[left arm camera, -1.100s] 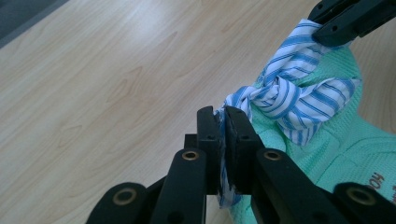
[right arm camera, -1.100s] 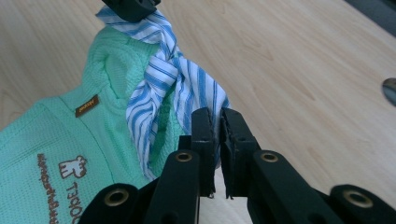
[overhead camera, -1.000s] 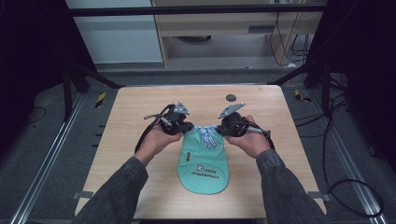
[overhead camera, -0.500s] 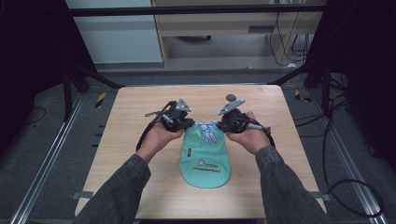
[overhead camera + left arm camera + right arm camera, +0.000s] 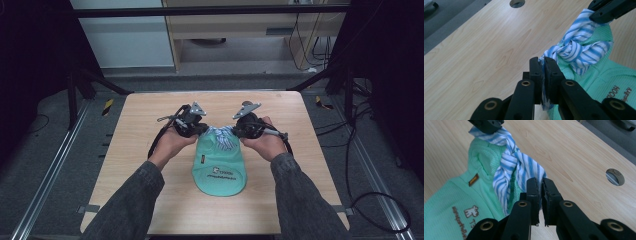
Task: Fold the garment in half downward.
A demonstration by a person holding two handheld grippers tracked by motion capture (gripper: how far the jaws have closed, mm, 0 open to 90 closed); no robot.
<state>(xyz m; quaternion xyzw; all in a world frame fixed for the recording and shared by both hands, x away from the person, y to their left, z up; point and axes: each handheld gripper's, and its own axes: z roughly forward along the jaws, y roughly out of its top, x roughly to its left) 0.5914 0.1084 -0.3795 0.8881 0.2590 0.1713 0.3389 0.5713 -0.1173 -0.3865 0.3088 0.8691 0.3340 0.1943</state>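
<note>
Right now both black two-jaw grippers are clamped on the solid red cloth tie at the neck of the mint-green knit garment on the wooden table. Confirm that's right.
Wrong colour: the tie is blue-and-white striped cloth, as the left gripper view shows. The left gripper and right gripper do clamp it at the mint-green garment's neck.

The high view looks forward and down over the counter (image 5: pixel 150 150); both gripper views sit close above it, sharing the striped cloth (image 5: pixel 579 50).
</note>
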